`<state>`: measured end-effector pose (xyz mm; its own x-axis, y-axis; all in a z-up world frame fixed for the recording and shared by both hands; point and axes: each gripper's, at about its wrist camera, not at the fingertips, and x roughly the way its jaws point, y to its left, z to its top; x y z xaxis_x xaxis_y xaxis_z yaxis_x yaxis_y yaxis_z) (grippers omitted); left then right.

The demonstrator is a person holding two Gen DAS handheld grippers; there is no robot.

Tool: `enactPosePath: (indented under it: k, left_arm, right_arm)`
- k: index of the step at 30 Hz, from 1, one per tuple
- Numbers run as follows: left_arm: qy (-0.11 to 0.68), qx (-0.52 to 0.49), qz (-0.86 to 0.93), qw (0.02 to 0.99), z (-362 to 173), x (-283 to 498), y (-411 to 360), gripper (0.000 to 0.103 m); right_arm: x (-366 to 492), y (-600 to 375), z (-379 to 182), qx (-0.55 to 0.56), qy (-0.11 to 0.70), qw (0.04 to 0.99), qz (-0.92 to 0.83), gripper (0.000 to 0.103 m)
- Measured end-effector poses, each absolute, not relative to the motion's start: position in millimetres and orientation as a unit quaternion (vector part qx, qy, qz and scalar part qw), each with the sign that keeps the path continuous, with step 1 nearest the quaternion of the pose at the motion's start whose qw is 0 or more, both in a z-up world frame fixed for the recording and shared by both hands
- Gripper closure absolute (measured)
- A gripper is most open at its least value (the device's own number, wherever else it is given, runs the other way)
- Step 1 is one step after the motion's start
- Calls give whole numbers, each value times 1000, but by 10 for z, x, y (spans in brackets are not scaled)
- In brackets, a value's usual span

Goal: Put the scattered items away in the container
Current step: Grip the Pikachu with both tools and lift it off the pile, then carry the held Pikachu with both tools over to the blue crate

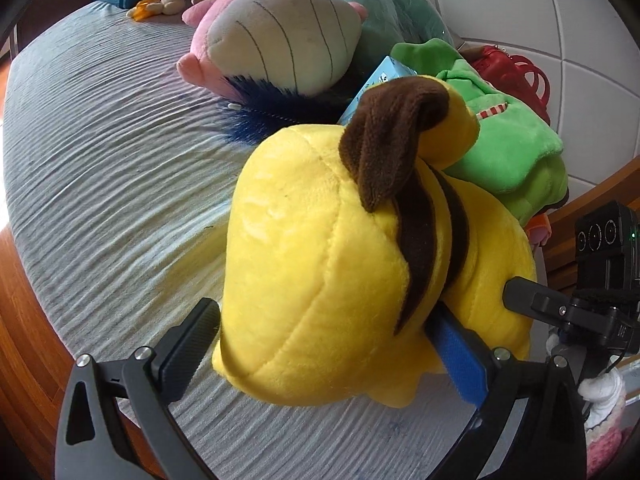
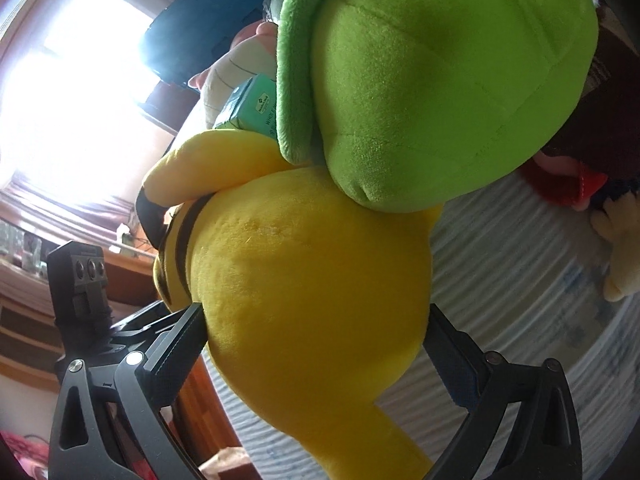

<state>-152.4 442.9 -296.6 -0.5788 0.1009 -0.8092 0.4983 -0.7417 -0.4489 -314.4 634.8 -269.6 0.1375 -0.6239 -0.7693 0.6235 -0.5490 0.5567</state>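
Plush (image 1: pixel 320 248), yellow with brown stripes, sits on my grey bedspread (image 1: pixel 100 160) against the green toy (image 1: pixel 516 148). My left gripper (image 1: pixel 332 340) is clamped on its near end. My right gripper (image 2: pixel 316 332) stands wide, pads flanking the plush; whether they press it, I can't tell.

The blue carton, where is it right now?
In the left wrist view, the blue carton sits wedged behind the yellow plush, between the pink plush and green plush.

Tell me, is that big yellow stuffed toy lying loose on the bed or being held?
Held. The left hand-held gripper has the yellow plush toy squeezed between its fingers; the right hand-held gripper brackets it too, jaws wide.
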Motion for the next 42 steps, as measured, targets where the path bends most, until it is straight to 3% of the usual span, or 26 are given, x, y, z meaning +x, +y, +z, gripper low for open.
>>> enactPosePath:
  k: [11,18,22,42]
  left_arm:
    - [357,429,-827,66,-3096,-1648,4428,0]
    - [342,419,-835,103,-3075,-1677,4482,1]
    - [329,408,-845,107,-2923,-1589,4588,14]
    - [271,306,-902,138,-1333,-615,4881,14]
  right_arm:
    - [-3140,6497,-2892,626,-45,455,-632,0]
    - [-3010,6337,-3252,651,-88,476,-584,0]
    - [-2820,6356,-3056,606,-54,477,-635,1]
    - [-1871,6876,-1536,468,-22,571,-674,2]
